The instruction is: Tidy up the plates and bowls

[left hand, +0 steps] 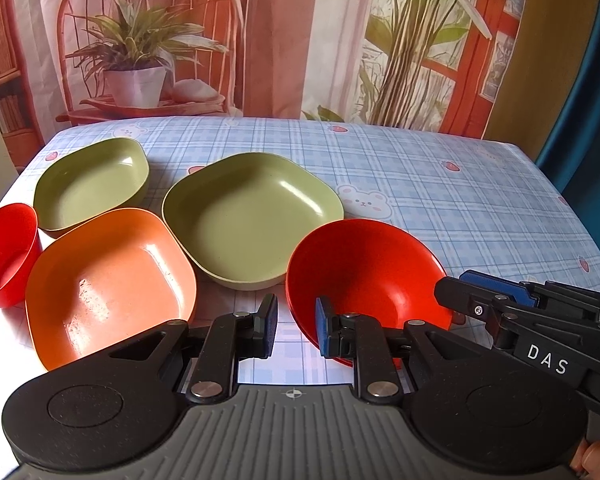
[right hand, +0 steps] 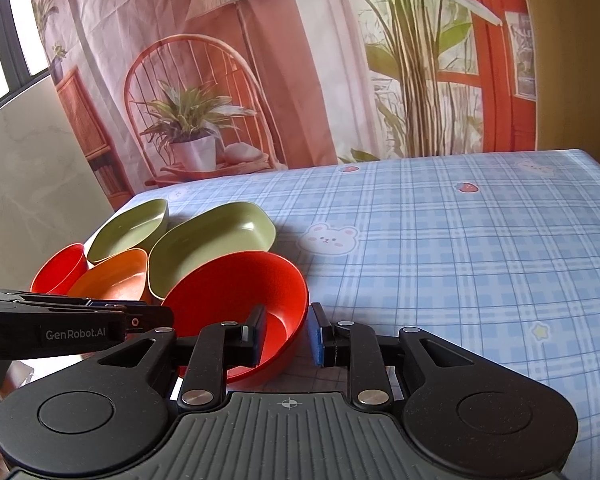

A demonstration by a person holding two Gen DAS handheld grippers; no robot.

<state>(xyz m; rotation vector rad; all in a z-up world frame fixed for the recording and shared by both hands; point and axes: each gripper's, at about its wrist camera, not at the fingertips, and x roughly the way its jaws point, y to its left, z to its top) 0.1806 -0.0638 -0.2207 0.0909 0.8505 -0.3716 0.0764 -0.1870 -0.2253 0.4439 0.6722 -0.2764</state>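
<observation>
Readable lettering in two places only. "DAS" in white capitals on the black side of the right gripper, seen from the left wrist view. "GenRobot.AI" in white on the black side of the left gripper, seen from the right wrist view. No legible words on the tablecloth, only cartoon prints.

Two red bowls, an orange plate and two olive-green plates sit on a bench covered in pale blue plaid printed with white bears and strawberries.
</observation>
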